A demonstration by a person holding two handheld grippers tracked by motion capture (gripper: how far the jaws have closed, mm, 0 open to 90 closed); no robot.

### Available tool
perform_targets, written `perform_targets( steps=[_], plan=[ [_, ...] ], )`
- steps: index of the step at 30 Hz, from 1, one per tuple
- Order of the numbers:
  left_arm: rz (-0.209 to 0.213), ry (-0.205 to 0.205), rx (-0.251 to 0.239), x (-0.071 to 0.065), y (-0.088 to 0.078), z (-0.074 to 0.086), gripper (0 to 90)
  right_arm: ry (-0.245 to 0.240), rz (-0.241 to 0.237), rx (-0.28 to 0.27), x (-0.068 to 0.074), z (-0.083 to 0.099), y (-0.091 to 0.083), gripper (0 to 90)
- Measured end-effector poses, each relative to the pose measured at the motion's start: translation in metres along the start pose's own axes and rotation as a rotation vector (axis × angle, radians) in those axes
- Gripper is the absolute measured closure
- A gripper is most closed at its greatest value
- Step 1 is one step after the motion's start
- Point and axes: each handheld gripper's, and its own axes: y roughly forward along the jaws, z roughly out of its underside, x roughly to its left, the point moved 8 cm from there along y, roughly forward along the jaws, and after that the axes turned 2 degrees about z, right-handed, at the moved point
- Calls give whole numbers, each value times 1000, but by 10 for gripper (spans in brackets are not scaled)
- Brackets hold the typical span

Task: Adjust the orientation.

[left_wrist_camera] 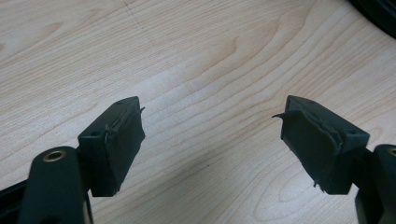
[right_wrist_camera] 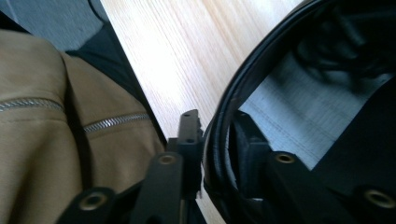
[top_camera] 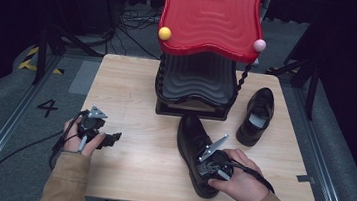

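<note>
Black shoe [top_camera: 196,150] at lower centre is straddled at its heel collar by the right gripper [right_wrist_camera: 219,140], jaws parted either side, not clearly clamped; firmer closing is judged needed before lifting. Left gripper [left_wrist_camera: 212,135] is held apart, empty.

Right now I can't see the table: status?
Left gripper open, idle. Right gripper jaws straddle near shoe's collar. Second shoe beside red rack.

In the right gripper view, the near shoe [right_wrist_camera: 327,93] runs off the top and right edges, and its collar hides most of the inner pad; pad contact cannot be told. In the high view, the right gripper [top_camera: 214,167] covers that shoe's heel, and the rack [top_camera: 195,89] under the red tray [top_camera: 210,18] is largely shadowed.
</note>
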Motion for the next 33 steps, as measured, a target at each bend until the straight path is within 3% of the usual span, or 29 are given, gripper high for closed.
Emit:
perform_targets(
  steps=[3,4,8,12,18,25,27,30,33],
  plan=[
    [0,-2,0,0,0,0,217,2,18,-28,-4,-1,-8,690],
    [-1,-1,-2,0,0,0,216,-2,28,-76,-5,-3,-16,653],
    [1,8,12,0,0,0,217,-9,41,-128,-4,-6,-24,645],
    [-6,1,2,1,1,0,217,-3,91,-253,-12,-14,-41,636],
    [-14,3,-5,1,0,0,217,95,183,-428,-41,-19,-64,562],
    [-27,7,4,2,-3,4,215,222,264,-498,-93,-12,-87,544],
    [-30,1,3,2,-4,4,214,276,281,-474,-109,-9,-91,543],
    [-31,-3,2,3,-5,5,213,315,328,-465,-135,-6,-98,526],
    [-31,-4,5,3,-5,6,213,383,342,-407,-159,2,-101,520]
  ],
)
